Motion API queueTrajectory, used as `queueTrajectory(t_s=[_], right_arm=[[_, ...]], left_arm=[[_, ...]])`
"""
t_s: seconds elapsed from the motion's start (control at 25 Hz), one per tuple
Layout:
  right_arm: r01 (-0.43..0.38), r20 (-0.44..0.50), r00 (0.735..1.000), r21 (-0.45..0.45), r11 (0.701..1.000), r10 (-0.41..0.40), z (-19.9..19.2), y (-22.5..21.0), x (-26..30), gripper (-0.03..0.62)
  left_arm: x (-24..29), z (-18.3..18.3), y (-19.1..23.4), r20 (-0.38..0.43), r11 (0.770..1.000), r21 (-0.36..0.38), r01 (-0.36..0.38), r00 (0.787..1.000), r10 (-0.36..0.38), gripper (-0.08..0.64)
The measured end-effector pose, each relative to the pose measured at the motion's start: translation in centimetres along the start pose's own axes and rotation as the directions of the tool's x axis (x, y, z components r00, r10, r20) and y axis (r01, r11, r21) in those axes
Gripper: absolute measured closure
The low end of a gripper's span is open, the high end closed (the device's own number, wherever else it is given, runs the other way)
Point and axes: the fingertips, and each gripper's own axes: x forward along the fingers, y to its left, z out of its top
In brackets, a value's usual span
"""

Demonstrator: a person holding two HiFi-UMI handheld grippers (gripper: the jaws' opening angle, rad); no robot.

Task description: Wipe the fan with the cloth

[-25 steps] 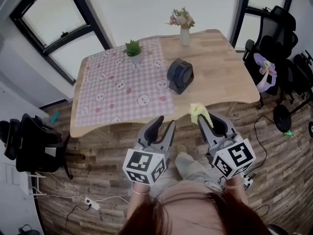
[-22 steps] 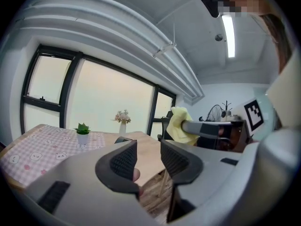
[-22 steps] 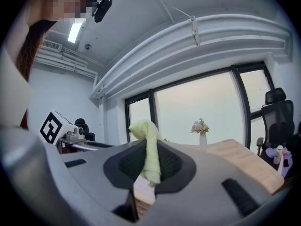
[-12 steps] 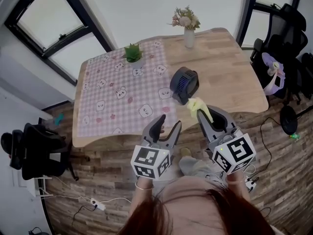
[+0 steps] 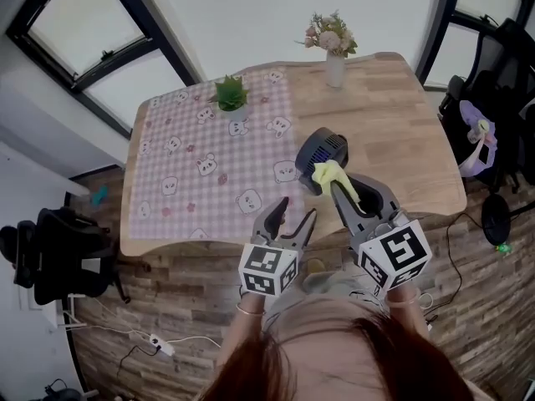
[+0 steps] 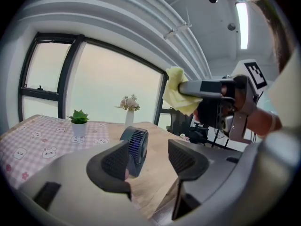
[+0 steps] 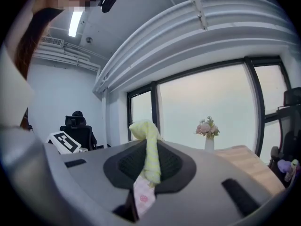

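Wooden tabletop [image 5: 401, 132] by big windows [image 5: 84, 32], half under a pink bear-print cover [image 5: 188, 153], small dark fan [image 5: 322, 150] near the front edge, right gripper [image 5: 336, 187] clamped on the yellow cloth [image 5: 328, 175] near the fan, left gripper [image 5: 297, 212] jaws just been opening, nothing between them

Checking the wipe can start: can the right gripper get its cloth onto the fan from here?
Likely yes: the right gripper, shut on the yellow cloth, hangs close to the fan, and nothing stands between them.

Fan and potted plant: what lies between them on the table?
Only pink bear-print tablecloth lies between fan and potted plant, seen in the head view.
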Motion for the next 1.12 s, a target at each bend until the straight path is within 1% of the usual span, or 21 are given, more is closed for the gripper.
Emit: queueTrajectory(t_s=[0.16,0.28,0.44,0.64,0.84,1.0,1.12], right_arm=[[-0.017,-0.019,1.000,-0.022,1.000,0.017,-0.5,-0.8,2.2,0.543],[-0.015,-0.038,0.999,-0.032,0.999,0.013,-1.1,-1.1,3.6,0.543],[0.014,-0.086,0.996,-0.029,0.999,-0.016,-2.0,-1.5,5.5,0.541],[0.039,-0.143,0.989,-0.048,0.998,-0.046,-3.3,-1.6,7.6,0.541],[0.069,-0.189,0.978,-0.085,0.994,-0.084,-4.4,-2.3,9.7,0.542],[0.076,-0.231,0.968,-0.096,0.992,-0.097,-6.1,-2.3,11.1,0.541],[0.090,-0.272,0.955,-0.108,0.990,-0.116,-7.5,-2.6,11.4,0.541]], left_arm=[[2.1,-1.3,1.7,-0.005,0.999,0.027,-0.033,0.999,0.034,0.321],[3.4,-2.6,3.0,-0.018,0.999,0.028,-0.044,0.999,0.045,0.308],[5.5,-4.3,4.4,-0.058,0.999,0.049,-0.015,0.998,0.017,0.288],[8.0,-6.5,6.0,-0.081,0.996,0.092,0.014,0.997,-0.007,0.285],[10.7,-8.2,6.7,-0.117,0.992,0.106,0.072,0.991,-0.059,0.281],[12.3,-9.4,7.7,-0.132,0.991,0.113,0.073,0.990,-0.058,0.267],[13.4,-10.3,7.9,-0.143,0.990,0.108,0.087,0.987,-0.071,0.258]])
